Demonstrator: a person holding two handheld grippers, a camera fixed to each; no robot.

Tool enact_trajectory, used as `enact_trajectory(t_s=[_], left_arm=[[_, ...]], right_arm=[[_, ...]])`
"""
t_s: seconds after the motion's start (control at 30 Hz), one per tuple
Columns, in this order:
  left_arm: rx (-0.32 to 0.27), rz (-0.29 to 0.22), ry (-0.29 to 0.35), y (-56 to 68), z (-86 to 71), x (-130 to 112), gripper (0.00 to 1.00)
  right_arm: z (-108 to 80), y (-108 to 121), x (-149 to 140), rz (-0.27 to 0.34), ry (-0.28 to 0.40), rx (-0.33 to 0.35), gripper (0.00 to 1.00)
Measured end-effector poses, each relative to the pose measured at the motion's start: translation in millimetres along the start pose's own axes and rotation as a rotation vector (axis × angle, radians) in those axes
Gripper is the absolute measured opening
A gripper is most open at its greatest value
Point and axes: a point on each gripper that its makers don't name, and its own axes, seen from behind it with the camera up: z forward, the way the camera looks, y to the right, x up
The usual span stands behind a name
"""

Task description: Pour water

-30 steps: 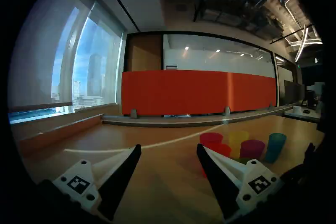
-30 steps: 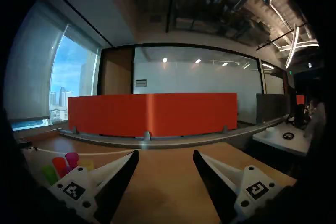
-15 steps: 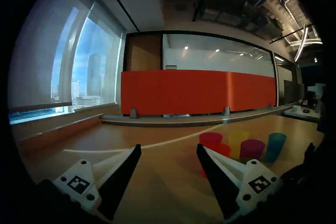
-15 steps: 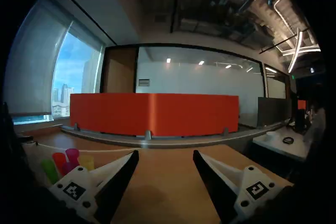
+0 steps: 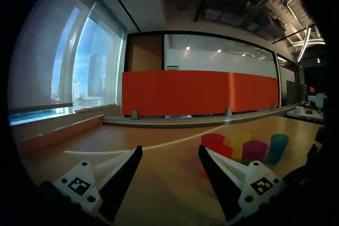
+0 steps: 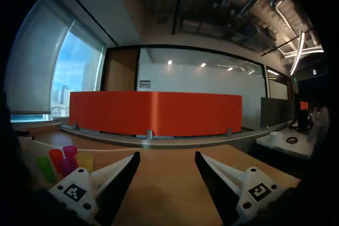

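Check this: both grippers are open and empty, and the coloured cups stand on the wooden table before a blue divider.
One detail is wrong: the divider is orange-red, not blue, as the left gripper view shows. The rest holds: the left gripper and right gripper are open and empty, and the coloured cups stand on the wooden table.

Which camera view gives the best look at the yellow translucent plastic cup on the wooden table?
The left gripper view: the yellow translucent plastic cup stands larger and brighter there, among the other coloured cups. The right gripper view shows the cup small and dim near the left edge.
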Motion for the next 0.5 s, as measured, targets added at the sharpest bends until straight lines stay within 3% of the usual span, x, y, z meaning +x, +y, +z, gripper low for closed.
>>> enact_trajectory(t_s=[0.5], left_arm=[[0.0, 0.0, 0.0, 0.4, 0.2, -0.2, 0.98]], right_arm=[[1.5, -8.8, -36.8, 0.006, 0.0, 0.014, 1.0]])
